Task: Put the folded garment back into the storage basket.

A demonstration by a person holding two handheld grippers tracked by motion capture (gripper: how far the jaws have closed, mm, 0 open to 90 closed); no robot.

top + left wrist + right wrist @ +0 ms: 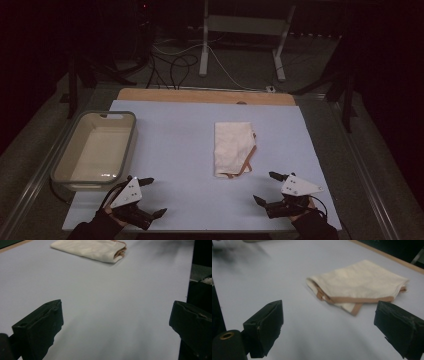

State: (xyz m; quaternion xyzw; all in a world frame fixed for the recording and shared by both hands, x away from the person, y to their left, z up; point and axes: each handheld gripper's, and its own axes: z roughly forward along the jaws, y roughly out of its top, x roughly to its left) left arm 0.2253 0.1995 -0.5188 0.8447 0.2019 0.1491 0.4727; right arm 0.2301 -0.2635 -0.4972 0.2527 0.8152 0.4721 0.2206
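**Squarely mid-table: a folded cloth bag, both grippers wide**

The bag (pixel 233 148) lies flat on the pale blue mat (pixel 175 150), a little right of centre and nearer the person's edge than the far one. It is cream cloth, folded into a tall rectangle, with tan straps (pixel 247 162) showing along its right side and looping out at the near right corner. In the right gripper view the bag (pixel 359 282) looks soft and lightly creased, its layers stacked, and one strap (pixel 359 300) runs along the near edge while another pokes out below it at an angle. In the left gripper view the bag (pixel 92 248) sits far off, its folded end showing several layers.

The left gripper (pixel 149 196) hovers at the near left, jaws spread wide, nothing between them. The right gripper (pixel 266 188) sits at the near right, just short of the bag's near edge (not touching it), jaws likewise apart and empty.

A grey bin (pixel 127 150) stands at the mat's left edge, well apart from the bag.
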